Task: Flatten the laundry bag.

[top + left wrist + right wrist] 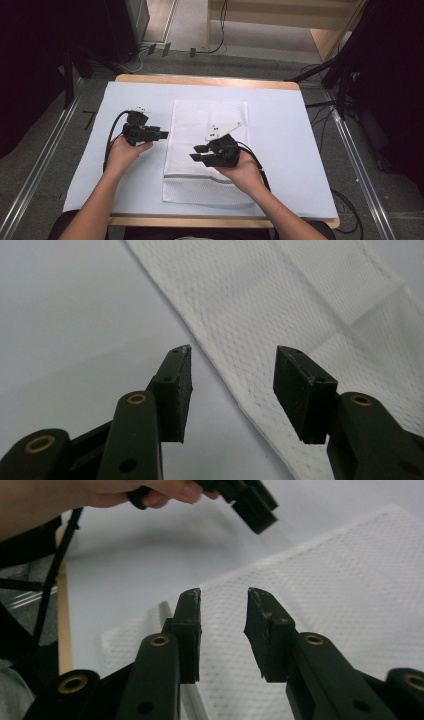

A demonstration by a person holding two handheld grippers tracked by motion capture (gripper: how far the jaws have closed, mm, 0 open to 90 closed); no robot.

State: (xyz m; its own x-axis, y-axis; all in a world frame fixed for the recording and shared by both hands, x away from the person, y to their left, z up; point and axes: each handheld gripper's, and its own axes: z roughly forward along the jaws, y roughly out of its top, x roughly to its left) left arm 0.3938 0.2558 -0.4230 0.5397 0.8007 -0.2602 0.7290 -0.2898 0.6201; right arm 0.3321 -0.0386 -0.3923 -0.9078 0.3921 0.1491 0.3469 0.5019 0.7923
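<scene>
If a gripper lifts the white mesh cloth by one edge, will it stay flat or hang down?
The white mesh cloth probably hangs limp: it is thin, with soft fold creases. It looks light. On the smooth white table cover it may slide when pushed.

From my seat: cloth (207,150) lies flat mid-bench, on the sheet (280,130) that covers the bench (200,80) top; bare sheet to its left & right. Left hand-held gripper (162,134) sits over the sheet just left of the cloth's left edge, jaws aimed toward it, edge running under the gap in the left gripper view. Right hand-held gripper (197,152) is above the cloth's near half, jaws aimed left. The two face each other, near but apart. Floor w/ cables (215,47) behind the bench.
</scene>
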